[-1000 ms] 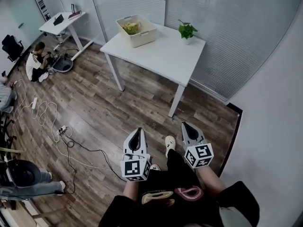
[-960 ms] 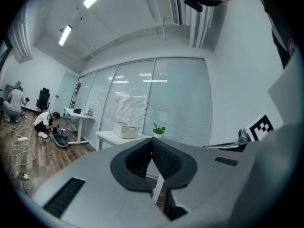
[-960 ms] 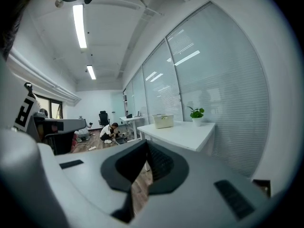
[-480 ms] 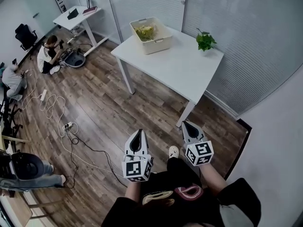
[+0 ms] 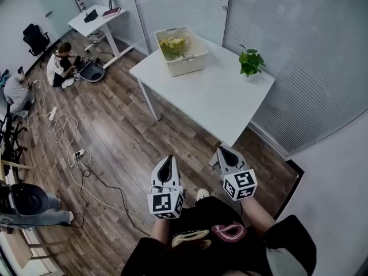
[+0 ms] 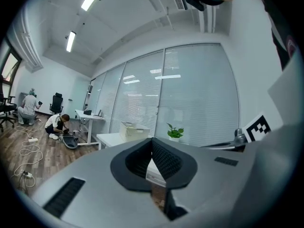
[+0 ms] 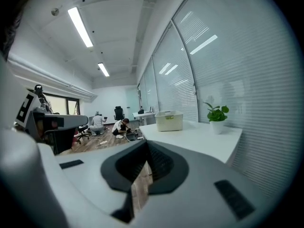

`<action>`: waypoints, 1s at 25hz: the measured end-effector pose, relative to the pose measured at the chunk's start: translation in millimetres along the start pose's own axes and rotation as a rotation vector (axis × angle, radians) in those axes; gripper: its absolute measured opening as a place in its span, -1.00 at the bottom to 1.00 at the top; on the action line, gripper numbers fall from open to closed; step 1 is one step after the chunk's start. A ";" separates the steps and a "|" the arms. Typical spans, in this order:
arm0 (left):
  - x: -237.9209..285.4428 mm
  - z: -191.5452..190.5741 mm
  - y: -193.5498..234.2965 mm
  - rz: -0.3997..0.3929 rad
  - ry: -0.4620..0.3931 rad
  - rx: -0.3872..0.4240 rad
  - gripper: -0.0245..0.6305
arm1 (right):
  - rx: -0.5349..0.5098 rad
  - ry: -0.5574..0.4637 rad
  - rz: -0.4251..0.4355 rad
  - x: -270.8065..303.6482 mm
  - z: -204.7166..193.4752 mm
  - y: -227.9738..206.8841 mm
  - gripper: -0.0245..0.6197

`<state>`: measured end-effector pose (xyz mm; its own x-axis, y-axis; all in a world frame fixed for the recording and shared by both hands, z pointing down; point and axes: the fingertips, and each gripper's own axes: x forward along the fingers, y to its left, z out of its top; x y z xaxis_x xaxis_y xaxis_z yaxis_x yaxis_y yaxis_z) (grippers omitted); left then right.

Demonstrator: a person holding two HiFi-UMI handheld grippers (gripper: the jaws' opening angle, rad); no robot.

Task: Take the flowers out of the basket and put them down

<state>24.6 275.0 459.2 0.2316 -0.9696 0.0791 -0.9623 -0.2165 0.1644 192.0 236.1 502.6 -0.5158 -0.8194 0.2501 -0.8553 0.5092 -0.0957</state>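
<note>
Two grippers, left gripper (image 5: 167,158) and right gripper (image 5: 222,150), one per hand. One white table (image 5: 213,99), bearing one basket (image 5: 192,62), one clump of yellow-green flowers (image 5: 172,43) with blooms too small to count, and one potted plant (image 5: 251,62). One smaller desk (image 5: 92,22). One black office chair (image 5: 35,36). Three bystanders: crouching person (image 5: 60,66), person at left edge (image 5: 14,94), person at lower left (image 5: 34,217).

Bench (image 5: 214,98) top is mostly bare, with a wide free strip between the basket (image 5: 187,63) at the far-left corner and the potted plant (image 5: 251,63) at the far-right edge. Glass wall (image 5: 172,4) close behind both blocks rear access. Wood floor (image 5: 132,137) before the near corner is open. Cables (image 5: 60,132) lie well left.
</note>
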 end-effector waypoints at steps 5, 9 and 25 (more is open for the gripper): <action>42.3 -0.1 -17.5 0.003 0.005 -0.043 -0.87 | 0.017 -0.011 0.013 15.6 7.8 -39.8 -0.89; 59.9 -1.8 -28.5 0.014 0.015 -0.048 -0.87 | 0.031 0.000 0.037 19.2 5.7 -57.4 -0.89; 101.9 -11.2 -39.0 -0.027 0.049 -0.027 -0.87 | 0.061 0.010 0.070 42.0 -0.3 -72.2 -0.90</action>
<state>87.3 185.9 471.9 0.2648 -0.9565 0.1226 -0.9517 -0.2386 0.1934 232.2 165.0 520.3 -0.5739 -0.7796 0.2507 -0.8189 0.5478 -0.1712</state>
